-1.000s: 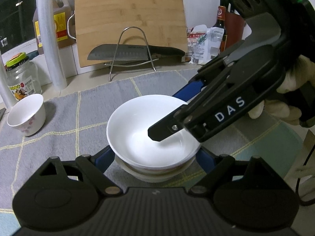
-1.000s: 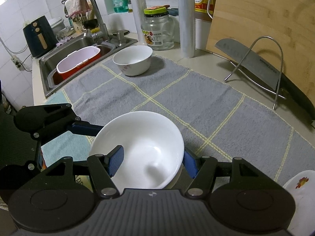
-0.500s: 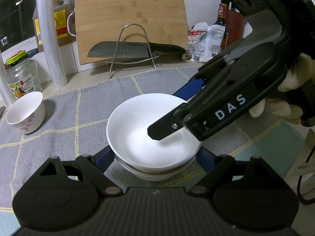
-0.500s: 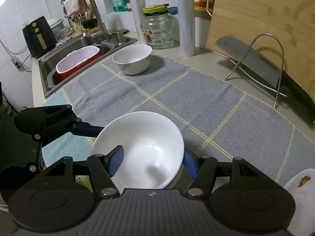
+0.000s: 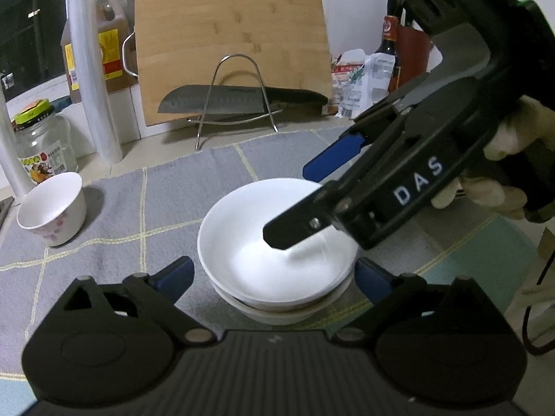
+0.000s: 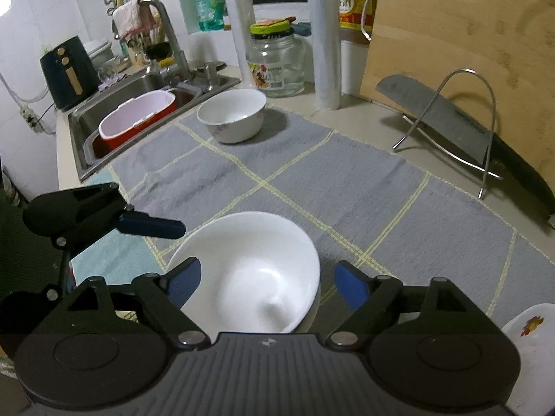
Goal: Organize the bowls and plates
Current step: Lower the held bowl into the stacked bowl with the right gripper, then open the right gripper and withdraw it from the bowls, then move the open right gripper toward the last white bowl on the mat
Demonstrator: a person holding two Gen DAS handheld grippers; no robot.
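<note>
A plain white bowl (image 5: pixel 263 263) sits nested in a second white bowl (image 5: pixel 277 312) on the grey checked mat (image 5: pixel 114 215). My left gripper (image 5: pixel 274 277) straddles the stack; its jaws are opening, and both blue pads stand just off the bowls. My right gripper (image 5: pixel 312 197) reaches in from the right. Its jaws are opening too: one black finger hangs over the bowl's inside, the blue pad is lifted clear beyond the far rim. In the right wrist view the top bowl (image 6: pixel 249 270) lies between the spread pads of the right gripper (image 6: pixel 267 282). A small flowered bowl (image 5: pixel 52 208) (image 6: pixel 232 114) stands apart.
A wooden cutting board (image 5: pixel 229 45) and a knife (image 5: pixel 239 100) on a wire stand line the back wall. A glass jar (image 6: pixel 277 62), film rolls and an oil bottle stand nearby. The sink (image 6: pixel 114 104) holds a red tub. A white patterned dish (image 6: pixel 530 332) sits at the lower right.
Both grippers' jaws have spread since half a second ago, and the pads have come off the bowls. The top bowl stays nested in the lower one. Neither hand has shifted.
</note>
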